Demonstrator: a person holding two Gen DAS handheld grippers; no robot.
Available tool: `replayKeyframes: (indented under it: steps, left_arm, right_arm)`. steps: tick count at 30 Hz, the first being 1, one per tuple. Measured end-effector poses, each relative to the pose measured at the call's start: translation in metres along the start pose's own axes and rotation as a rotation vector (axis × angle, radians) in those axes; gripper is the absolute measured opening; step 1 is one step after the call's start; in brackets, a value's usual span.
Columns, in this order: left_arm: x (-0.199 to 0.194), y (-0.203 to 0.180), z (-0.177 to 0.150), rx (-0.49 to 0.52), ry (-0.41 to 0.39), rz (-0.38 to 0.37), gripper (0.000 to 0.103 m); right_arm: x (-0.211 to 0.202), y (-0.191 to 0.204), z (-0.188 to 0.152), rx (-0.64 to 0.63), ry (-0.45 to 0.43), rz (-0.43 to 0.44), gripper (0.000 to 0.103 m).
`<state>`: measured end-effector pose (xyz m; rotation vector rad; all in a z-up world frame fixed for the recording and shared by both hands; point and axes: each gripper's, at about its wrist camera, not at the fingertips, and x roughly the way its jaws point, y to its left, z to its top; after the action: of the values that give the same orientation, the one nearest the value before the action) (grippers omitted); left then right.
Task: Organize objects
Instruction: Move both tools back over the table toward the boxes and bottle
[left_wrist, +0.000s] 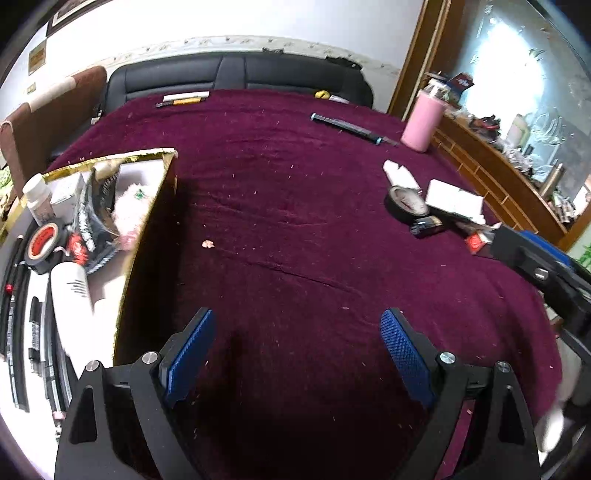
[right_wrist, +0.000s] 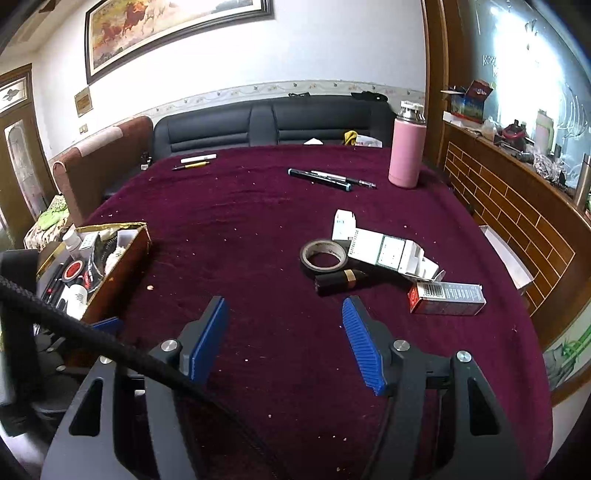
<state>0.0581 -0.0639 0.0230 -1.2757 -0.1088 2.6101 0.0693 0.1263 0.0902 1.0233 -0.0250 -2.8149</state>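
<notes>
Black cable (right_wrist: 110, 343) across left tongs (right_wrist: 107, 325)

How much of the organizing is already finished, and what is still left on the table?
Partly done: the gold-edged box already holds a red tape roll, a white bottle and more. In hand: nothing; the left gripper and right gripper are open and empty. Left on the cloth: black tape roll, white cartons, red-ended carton, pens, pink flask.
</notes>
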Motion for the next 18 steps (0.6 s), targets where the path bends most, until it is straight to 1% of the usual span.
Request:
replayKeyframes:
  steps: [3, 4, 5, 6, 7, 8, 10, 11, 13, 15, 16, 17, 18]
  left_arm:
    - [0.015, -0.001, -0.002, -0.006, 0.038, -0.006, 0.087]
    - [0.019, -0.001, -0.003, -0.006, 0.057, -0.006, 0.091]
    - [0.017, -0.003, -0.002, 0.004, 0.051, -0.008, 0.094]
    - [0.018, -0.004, -0.003, 0.007, 0.055, -0.017, 0.099]
    - [0.019, -0.003, -0.004, 0.006, 0.065, -0.027, 0.101]
    - [0.018, -0.003, -0.004, 0.006, 0.064, -0.029, 0.101]
    - [0.019, -0.003, -0.004, 0.012, 0.069, -0.022, 0.101]
    - [0.02, -0.004, -0.004, 0.022, 0.073, -0.009, 0.101]
    - [0.025, -0.014, -0.005, 0.072, 0.096, 0.054, 0.101]
    - [0.033, -0.025, -0.007, 0.126, 0.121, 0.12, 0.102]
    - [0.033, -0.028, -0.008, 0.139, 0.119, 0.133, 0.102]
    - [0.034, -0.026, -0.008, 0.128, 0.122, 0.122, 0.101]
    - [0.033, -0.025, -0.009, 0.125, 0.121, 0.116, 0.101]
  right_arm:
    - [0.003, -0.026, 0.012, 0.043, 0.011, 0.074, 0.064]
    - [0.005, -0.041, 0.019, 0.076, 0.02, 0.093, 0.064]
    - [0.009, -0.065, 0.03, 0.141, 0.03, 0.116, 0.064]
    - [0.012, -0.082, 0.037, 0.19, 0.035, 0.133, 0.064]
    - [0.018, -0.103, 0.045, 0.252, 0.042, 0.153, 0.064]
    - [0.026, -0.127, 0.055, 0.318, 0.053, 0.178, 0.064]
    - [0.043, -0.152, 0.067, 0.373, 0.071, 0.194, 0.064]
    - [0.054, -0.162, 0.074, 0.391, 0.081, 0.189, 0.064]
    - [0.079, -0.174, 0.083, 0.417, 0.116, 0.182, 0.064]
    - [0.109, -0.181, 0.089, 0.448, 0.175, 0.195, 0.064]
    - [0.122, -0.182, 0.09, 0.455, 0.204, 0.186, 0.064]
    - [0.14, -0.182, 0.089, 0.461, 0.255, 0.201, 0.064]
    - [0.148, -0.182, 0.086, 0.472, 0.284, 0.219, 0.064]
